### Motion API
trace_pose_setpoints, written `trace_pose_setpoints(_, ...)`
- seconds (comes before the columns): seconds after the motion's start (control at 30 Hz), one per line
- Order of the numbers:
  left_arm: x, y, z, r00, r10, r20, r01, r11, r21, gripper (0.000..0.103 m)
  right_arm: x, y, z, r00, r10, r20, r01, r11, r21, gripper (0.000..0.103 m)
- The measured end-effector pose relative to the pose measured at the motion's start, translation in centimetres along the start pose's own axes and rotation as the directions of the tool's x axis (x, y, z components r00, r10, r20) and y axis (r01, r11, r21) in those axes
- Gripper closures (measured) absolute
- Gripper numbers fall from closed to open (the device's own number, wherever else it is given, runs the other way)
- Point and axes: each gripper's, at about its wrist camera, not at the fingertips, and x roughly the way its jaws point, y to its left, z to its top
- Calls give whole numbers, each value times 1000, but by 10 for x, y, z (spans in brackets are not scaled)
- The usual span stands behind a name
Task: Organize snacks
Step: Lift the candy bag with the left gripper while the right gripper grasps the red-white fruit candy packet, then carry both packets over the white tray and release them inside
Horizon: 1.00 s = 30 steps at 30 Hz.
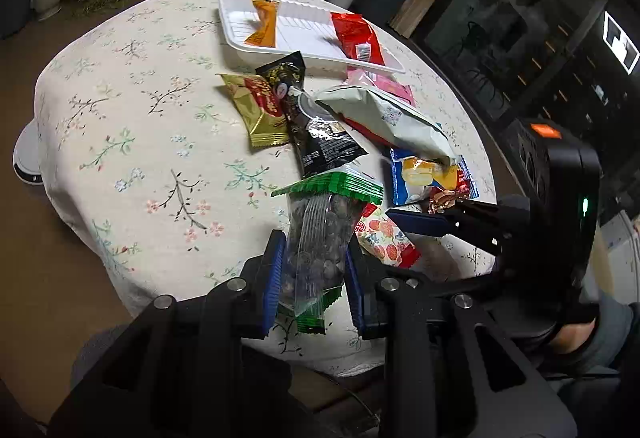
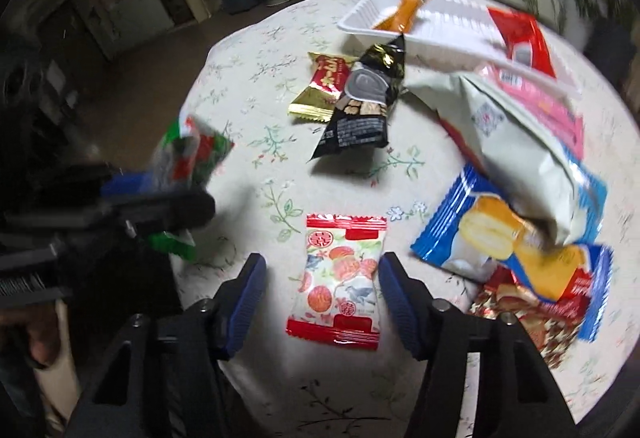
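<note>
Floral tablecloth — left claw clamps green-sealed bag; right claw gapes around strawberry packet.

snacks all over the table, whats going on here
A person is sorting snacks with a claw in each hand. The left claw is shut on a clear green-edged packet of dark round snacks. The right claw is open, its fingers either side of a red-and-white fruit-print packet lying on the tablecloth. The white tray already holds an orange packet and a red one.
</note>
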Motion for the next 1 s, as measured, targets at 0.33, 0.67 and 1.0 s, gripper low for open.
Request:
trace_pose_setpoints(0.33,1,0,-5,1000,-11,15,11,1000,-16,77,-1,1,-3,997,-74,-8,73,993,-94,59)
trace_pose_setpoints(0.67,7,-6,-6,1000,17,7,-16,1000,-24,77,0,3,-3,997,-72,-7,70,991,-110,69)
trace_pose_setpoints(1.0,4,-10,4,999,0,40,2,999,-45,77,-46,-27,-11,992,86,95,-90,995,40,70)
